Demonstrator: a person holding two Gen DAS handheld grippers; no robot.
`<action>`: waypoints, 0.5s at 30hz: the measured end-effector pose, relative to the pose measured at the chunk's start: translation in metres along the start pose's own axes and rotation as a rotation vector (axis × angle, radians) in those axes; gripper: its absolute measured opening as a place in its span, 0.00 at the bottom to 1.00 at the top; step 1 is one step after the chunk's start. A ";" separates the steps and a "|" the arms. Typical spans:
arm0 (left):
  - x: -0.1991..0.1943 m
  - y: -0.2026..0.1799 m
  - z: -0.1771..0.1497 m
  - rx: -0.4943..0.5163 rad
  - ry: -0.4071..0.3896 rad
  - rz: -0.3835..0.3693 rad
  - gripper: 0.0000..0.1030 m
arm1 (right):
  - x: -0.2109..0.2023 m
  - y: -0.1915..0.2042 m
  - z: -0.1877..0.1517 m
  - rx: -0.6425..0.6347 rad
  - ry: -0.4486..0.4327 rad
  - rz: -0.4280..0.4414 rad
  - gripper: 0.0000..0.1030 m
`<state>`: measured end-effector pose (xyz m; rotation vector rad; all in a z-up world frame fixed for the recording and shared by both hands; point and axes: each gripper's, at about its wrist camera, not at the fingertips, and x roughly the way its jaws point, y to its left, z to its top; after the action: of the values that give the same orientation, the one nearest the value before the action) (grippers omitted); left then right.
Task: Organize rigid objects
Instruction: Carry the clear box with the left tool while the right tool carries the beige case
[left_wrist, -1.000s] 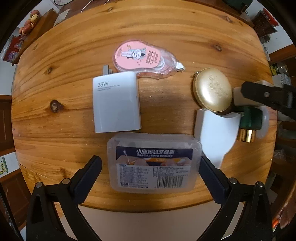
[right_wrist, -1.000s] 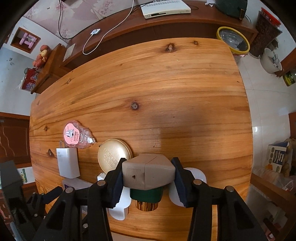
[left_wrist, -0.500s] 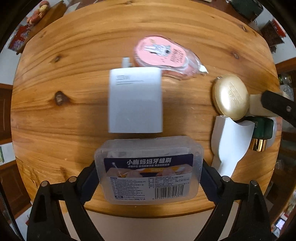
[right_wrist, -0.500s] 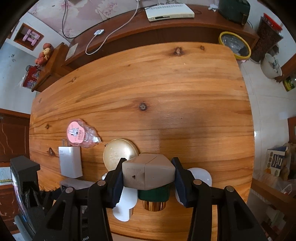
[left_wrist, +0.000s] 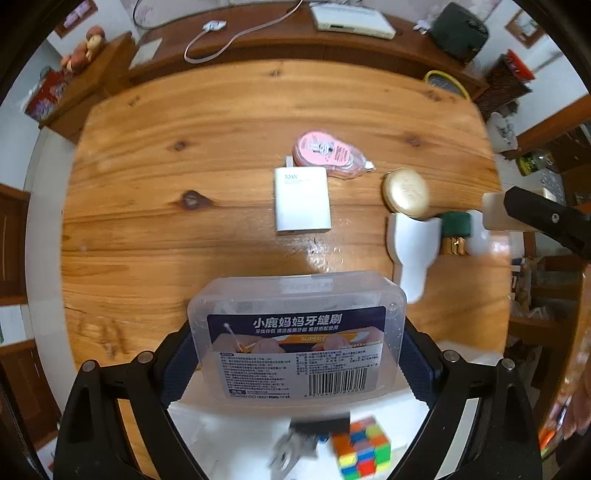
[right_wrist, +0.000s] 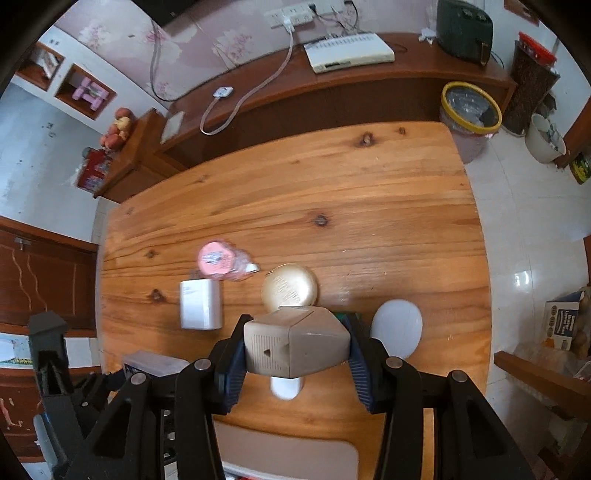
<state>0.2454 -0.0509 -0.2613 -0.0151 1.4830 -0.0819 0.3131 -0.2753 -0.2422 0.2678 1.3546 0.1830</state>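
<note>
Grippers both loaded above the wooden table (left_wrist: 155, 236).
Left gripper (left_wrist: 295, 354) clamps the clear plastic box (left_wrist: 295, 332); right gripper (right_wrist: 295, 354) grips the beige block (right_wrist: 295, 343).

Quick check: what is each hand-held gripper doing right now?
Left hand-held gripper: closed on the clear plastic floss-pick box.
Right hand-held gripper: closed on the beige angular plastic block.

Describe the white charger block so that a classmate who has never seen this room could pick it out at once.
Start at the big wooden table. Near its middle, the white charger block lies flat, just on the near side of a pink tape dispenser and to the left of a round gold compact. It is the only plain white rectangle there, with faint grey print along its far edge.
</note>
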 end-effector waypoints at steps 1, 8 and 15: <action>-0.007 0.002 -0.006 0.007 -0.008 -0.004 0.91 | -0.008 0.003 -0.004 -0.004 -0.011 0.010 0.47; -0.052 -0.011 -0.035 0.061 -0.073 -0.031 0.91 | -0.061 0.029 -0.049 -0.055 -0.079 0.056 0.47; -0.066 0.002 -0.083 0.130 -0.102 -0.043 0.91 | -0.087 0.047 -0.111 -0.099 -0.096 0.049 0.47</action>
<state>0.1568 -0.0410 -0.2035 0.0540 1.3735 -0.2095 0.1875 -0.2455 -0.1684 0.2238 1.2404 0.2740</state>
